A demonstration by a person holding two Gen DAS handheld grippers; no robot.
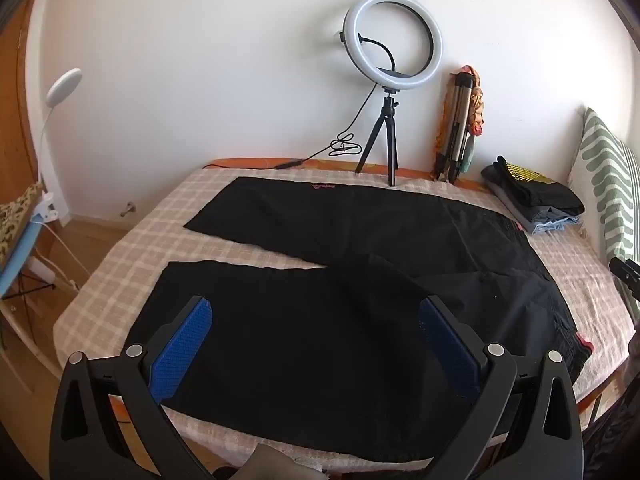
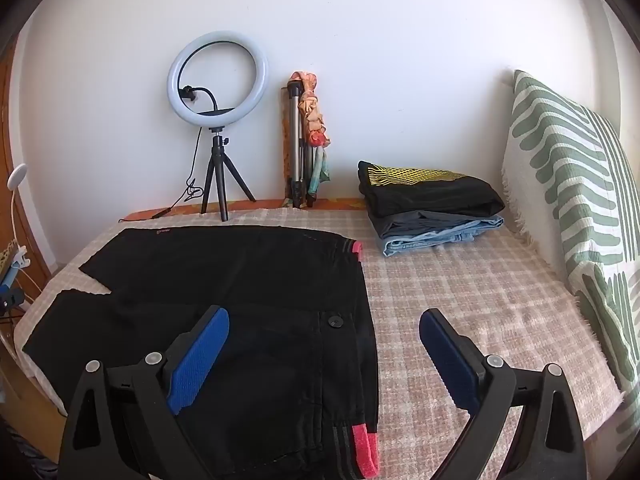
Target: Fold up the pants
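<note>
Up close, the left claw [image 1: 316, 316] hangs wide apart, gripping nothing, its blue pads [image 1: 182, 350] poised above the near leg of the black pants [image 1: 320, 280]. Over on the right, the right claw [image 2: 324, 330] is spread just as wide and empty, one pad over the waist area by the black button [image 2: 336, 322], the other over bare checked bedspread [image 2: 480, 300].

The pants lie flat on the bed, legs parted and stretching off to the left, waistband to the right with its red trim [image 2: 366, 450] at the near edge. The far leg shows a small pink label [image 1: 323, 187] by its far edge.

Moving back now: beyond the waistband, on the far right of the bed, sits a stack of folded clothes [image 2: 432, 210], black with yellow pattern on top, denim at the bottom. To its right, a green-and-white striped pillow [image 2: 568, 184] leans upright.

Against the far wall, a ring light [image 1: 394, 38] glows on its small black tripod [image 1: 382, 140], cable trailing left. Just to its right a folded tripod [image 2: 298, 140] draped with a colourful scarf [image 2: 316, 120] leans against the wall. Far left, off the bed, there's a white lamp [image 1: 64, 82].
</note>
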